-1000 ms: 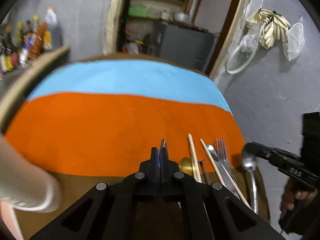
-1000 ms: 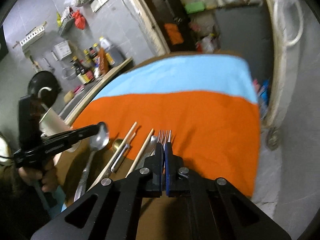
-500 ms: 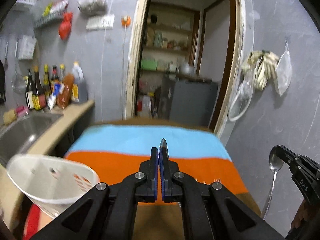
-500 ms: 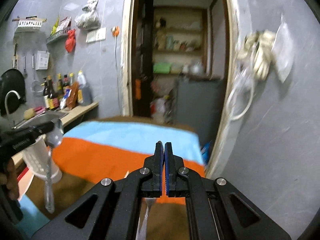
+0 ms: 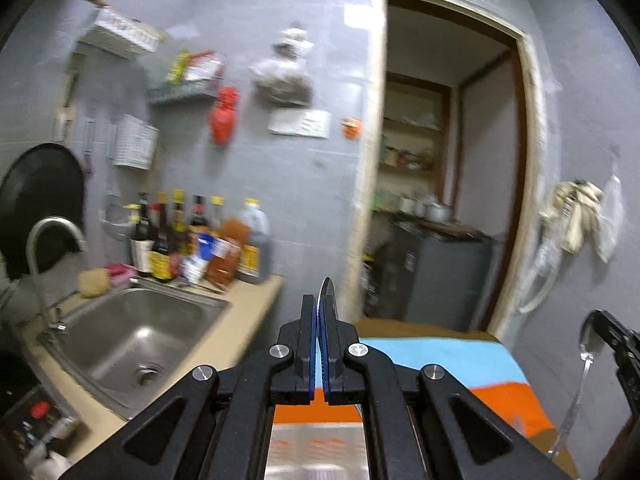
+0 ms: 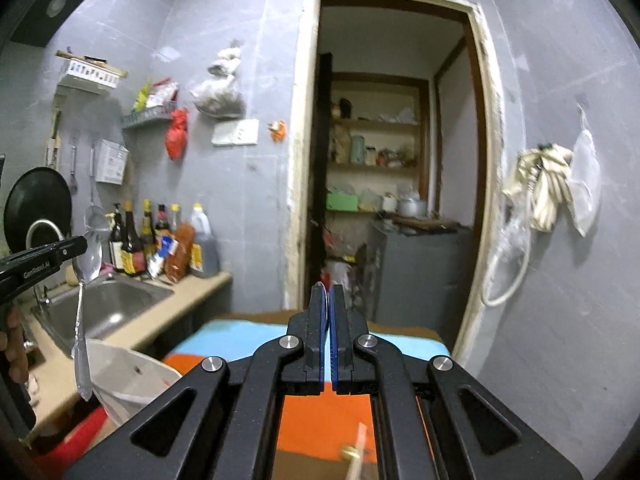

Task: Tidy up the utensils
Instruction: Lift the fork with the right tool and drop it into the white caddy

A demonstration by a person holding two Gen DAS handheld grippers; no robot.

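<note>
left gripper (image 6: 82,246) (marked "GenRobot.AI") clamps spoon (image 6: 82,320); right gripper (image 6: 329,300) clamps spoon (image 5: 584,364)

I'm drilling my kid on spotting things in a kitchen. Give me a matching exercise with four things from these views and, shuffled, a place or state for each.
Things:
1. dangling spoon
2. black pan
3. sauce bottles
4. right tool

Places or states:
A. on the counter beside the sink
B. hanging from the left tool, handle down toward the white basket
C. shut on another spoon
D. on the wall behind the faucet

Pairs: 1-B; 2-D; 3-A; 4-C
</note>
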